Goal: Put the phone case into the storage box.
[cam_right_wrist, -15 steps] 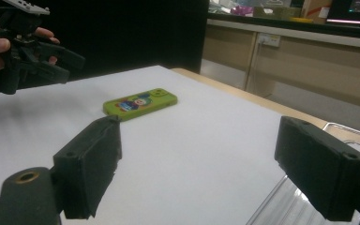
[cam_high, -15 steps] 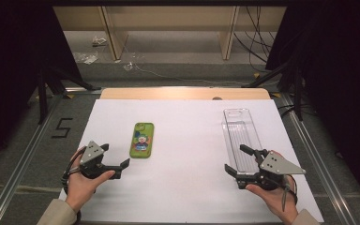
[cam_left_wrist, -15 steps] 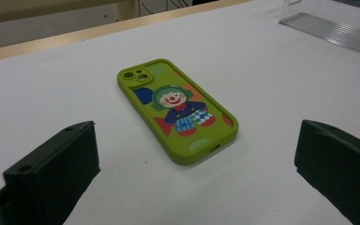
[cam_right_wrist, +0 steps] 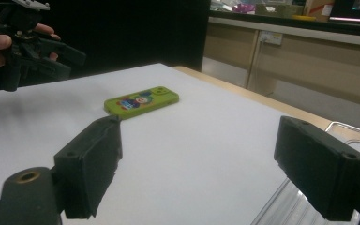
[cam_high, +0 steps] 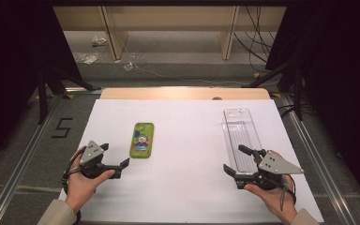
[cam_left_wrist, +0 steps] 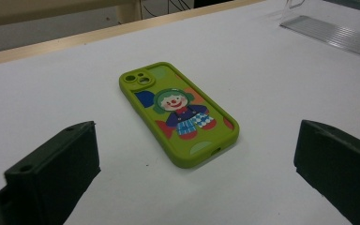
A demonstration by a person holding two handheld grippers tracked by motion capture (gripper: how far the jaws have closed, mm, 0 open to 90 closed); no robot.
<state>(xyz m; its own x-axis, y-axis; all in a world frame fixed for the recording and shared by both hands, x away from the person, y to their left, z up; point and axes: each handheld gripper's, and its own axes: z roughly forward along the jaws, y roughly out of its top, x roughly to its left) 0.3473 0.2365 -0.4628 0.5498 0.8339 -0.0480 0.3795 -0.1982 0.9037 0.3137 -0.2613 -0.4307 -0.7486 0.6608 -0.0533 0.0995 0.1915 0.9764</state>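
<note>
We hold both grippers, left gripper [cam_high: 117,157] and right gripper [cam_high: 233,161], with jaws spread and empty. The green phone case [cam_high: 142,139], flat left of the clear tray [cam_high: 240,131], looks light and rubbery; we judge its long edges the best hold.

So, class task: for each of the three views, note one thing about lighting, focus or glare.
High view: the white table sheet is evenly lit, the surroundings fall into darkness. Left gripper view: the green phone case is sharp, while the left tongs are dim near the lens. Right gripper view: the clear tray is hard to read against the sheet; the background is soft.
</note>
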